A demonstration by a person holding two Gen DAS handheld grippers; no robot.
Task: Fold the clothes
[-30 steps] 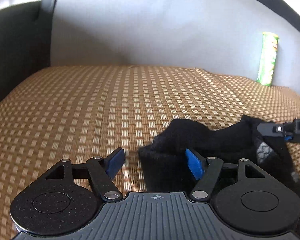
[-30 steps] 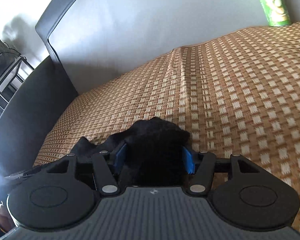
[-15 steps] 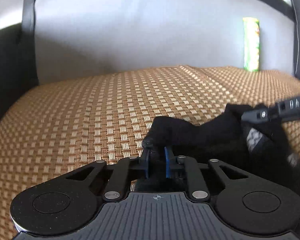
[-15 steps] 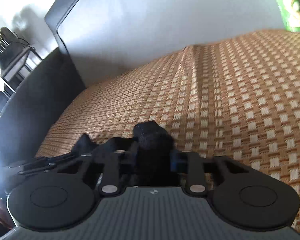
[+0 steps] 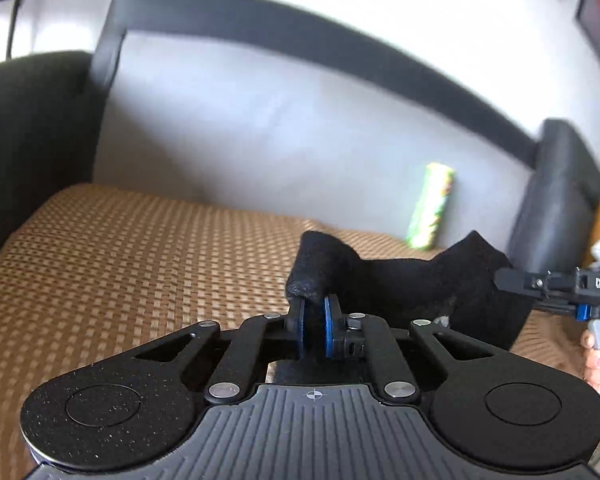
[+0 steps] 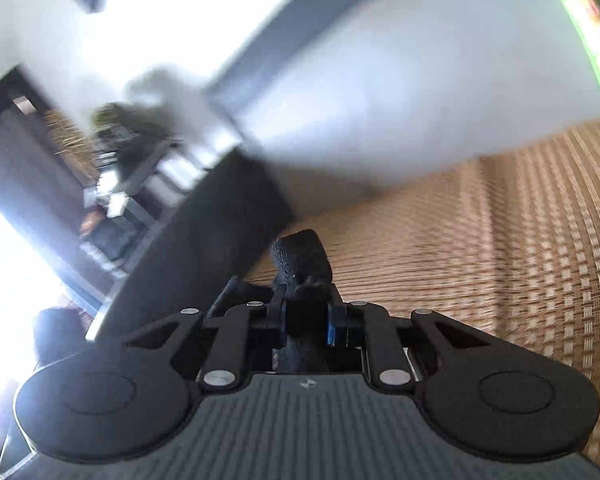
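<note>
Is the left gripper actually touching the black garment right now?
Touching. The left wrist view shows the left gripper closed, with its blue pads pinching a fold of the black garment between them.

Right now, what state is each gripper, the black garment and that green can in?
Left gripper: shut on the small black fabric garment.
Right gripper: shut on the garment's other end.
Black garment: lifted off the woven brown seat cover, stretched between both grippers.
Green cylindrical can: leaning against the grey backrest, untouched.
</note>
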